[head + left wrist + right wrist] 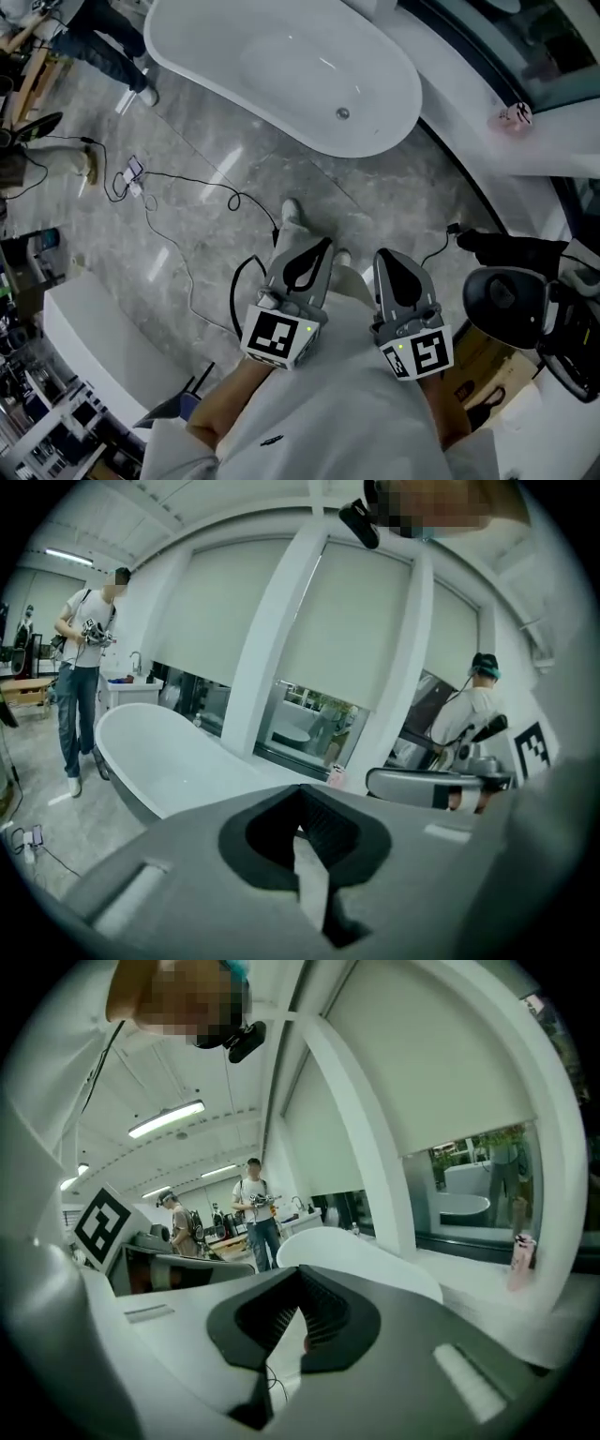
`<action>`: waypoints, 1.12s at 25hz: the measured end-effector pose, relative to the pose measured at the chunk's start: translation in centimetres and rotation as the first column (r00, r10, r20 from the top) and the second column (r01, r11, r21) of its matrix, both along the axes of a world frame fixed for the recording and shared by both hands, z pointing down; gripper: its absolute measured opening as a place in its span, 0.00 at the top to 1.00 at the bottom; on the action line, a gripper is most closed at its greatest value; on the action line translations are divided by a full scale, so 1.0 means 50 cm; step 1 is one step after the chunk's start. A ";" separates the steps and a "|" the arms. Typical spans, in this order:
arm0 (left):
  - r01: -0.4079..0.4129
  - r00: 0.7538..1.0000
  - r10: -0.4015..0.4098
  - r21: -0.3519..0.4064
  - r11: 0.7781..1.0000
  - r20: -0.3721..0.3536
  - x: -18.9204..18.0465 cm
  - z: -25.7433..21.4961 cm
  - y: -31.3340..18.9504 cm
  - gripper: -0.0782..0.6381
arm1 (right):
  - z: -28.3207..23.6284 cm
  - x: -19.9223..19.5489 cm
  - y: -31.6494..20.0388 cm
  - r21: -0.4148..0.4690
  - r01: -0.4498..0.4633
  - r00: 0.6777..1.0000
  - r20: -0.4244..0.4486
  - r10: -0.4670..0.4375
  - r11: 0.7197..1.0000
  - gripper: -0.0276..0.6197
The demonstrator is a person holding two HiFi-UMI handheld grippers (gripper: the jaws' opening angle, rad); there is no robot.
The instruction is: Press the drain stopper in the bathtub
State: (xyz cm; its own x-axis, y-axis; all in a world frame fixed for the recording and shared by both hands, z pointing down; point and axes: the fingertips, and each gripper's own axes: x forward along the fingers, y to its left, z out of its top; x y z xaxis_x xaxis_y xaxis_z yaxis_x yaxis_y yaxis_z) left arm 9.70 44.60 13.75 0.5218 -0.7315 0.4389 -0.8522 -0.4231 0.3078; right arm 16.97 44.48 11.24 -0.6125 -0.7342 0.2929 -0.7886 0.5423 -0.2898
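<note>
A white freestanding bathtub (281, 66) stands at the top of the head view, with a small round metal drain stopper (343, 113) in its floor near the right end. My left gripper (322, 246) and right gripper (384, 255) are held side by side close to my body, above the marble floor and well short of the tub. Both are shut with nothing between the jaws. The left gripper view shows its jaws (302, 794) closed, the tub (178, 757) beyond on the left. The right gripper view shows closed jaws (300, 1274) and the tub's end (356, 1251).
Black cables (187, 178) and a power strip (131, 173) trail across the floor to the left. Another person (103, 52) stands by the tub's far end. A black stand with equipment (511, 300) is close on my right. A pink bottle (515, 115) sits on the window ledge.
</note>
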 end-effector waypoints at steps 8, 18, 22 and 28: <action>-0.109 0.994 0.109 0.041 0.993 0.010 0.031 -0.076 0.171 0.88 | -0.026 0.025 0.185 -0.051 -0.201 0.973 0.109 0.205 0.978 0.97; -0.132 0.991 0.132 0.089 0.987 0.000 -0.181 -0.116 0.200 0.88 | -0.033 -0.181 0.215 -0.094 -0.271 0.949 0.140 0.282 0.958 0.97; -0.086 0.996 0.088 0.109 0.990 -0.021 -0.318 -0.126 0.182 0.88 | -0.027 -0.328 0.195 -0.102 -0.222 0.961 0.147 0.235 0.970 0.97; -0.033 0.999 0.038 0.126 0.992 -0.038 -0.507 -0.140 0.145 0.88 | -0.056 -0.497 0.169 -0.072 -0.186 0.971 0.138 0.194 0.980 0.97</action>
